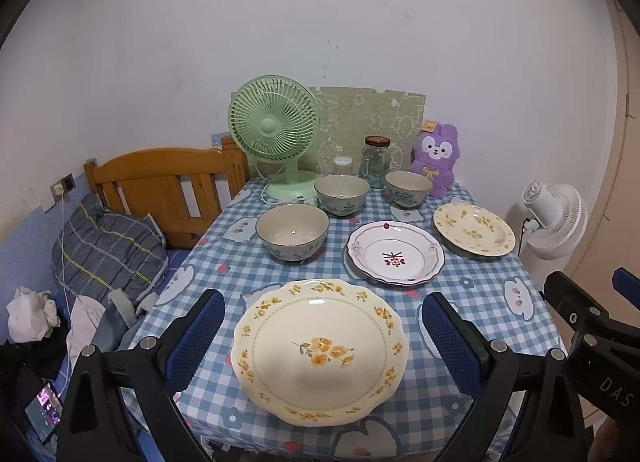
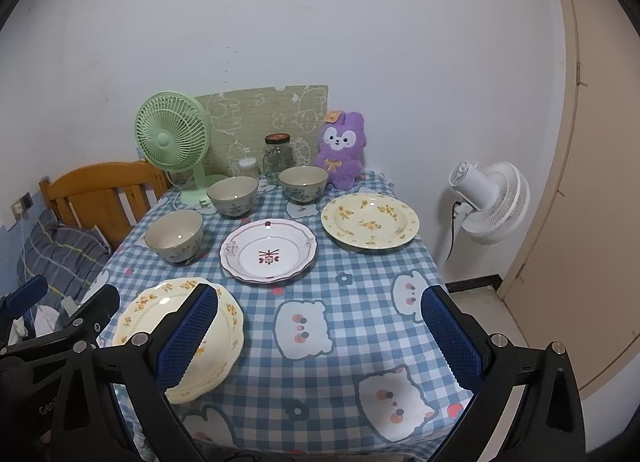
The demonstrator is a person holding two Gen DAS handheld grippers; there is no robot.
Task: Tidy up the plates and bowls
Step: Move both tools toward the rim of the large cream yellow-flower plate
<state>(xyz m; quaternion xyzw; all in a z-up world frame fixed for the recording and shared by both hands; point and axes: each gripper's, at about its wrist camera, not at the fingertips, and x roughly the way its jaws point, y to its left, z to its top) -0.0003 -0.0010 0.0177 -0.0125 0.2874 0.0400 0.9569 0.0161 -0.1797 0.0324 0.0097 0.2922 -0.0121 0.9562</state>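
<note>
Blue-padded and spread wide, the left gripper hangs above the big yellow-flowered plate at the table's near edge, gripping nothing. Beside it the right gripper is likewise agape over bare checked tablecloth. Farther back sit a white red-trimmed plate, a smaller yellow plate and three empty bowls. A lidded glass jar stands behind; its contents are unclear.
</note>
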